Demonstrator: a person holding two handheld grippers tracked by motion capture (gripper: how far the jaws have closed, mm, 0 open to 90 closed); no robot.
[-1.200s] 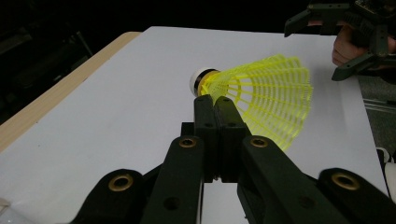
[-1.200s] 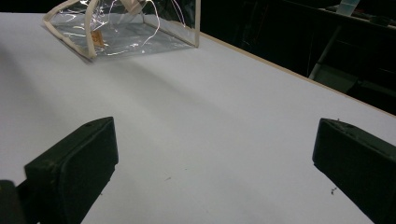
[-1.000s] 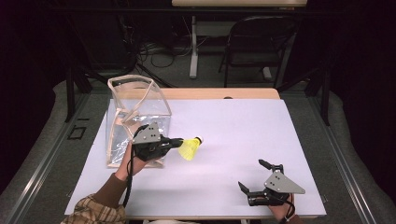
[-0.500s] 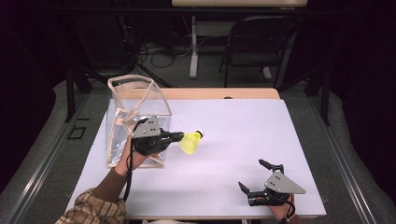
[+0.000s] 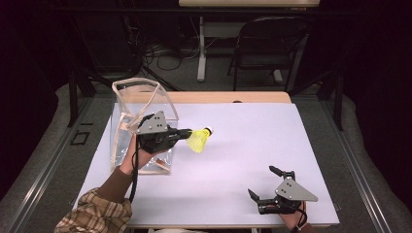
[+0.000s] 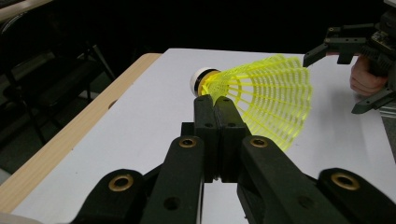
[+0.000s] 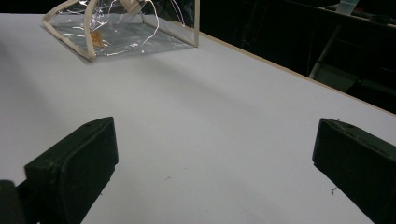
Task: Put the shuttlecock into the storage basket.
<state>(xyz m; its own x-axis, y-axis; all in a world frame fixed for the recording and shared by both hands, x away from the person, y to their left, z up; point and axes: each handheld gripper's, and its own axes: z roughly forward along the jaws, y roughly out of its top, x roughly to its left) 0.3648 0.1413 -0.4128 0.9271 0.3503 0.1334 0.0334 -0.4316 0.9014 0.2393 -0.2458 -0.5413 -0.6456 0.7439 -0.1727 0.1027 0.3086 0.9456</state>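
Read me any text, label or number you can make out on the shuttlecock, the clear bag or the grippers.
No readable text in any view.
Clear bag: a small orange-brown tag inside, too small and blurred to read.
Yellow shuttlecock, held in the left gripper: no print visible on skirt or cork.
Right gripper, jaws open: no markings visible.

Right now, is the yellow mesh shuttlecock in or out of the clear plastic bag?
Out: the left hand-held gripper holds the yellow mesh shuttlecock beside the clear plastic bag.

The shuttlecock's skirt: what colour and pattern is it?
The shuttlecock has a bright yellow open mesh skirt, clearest in the left gripper view.
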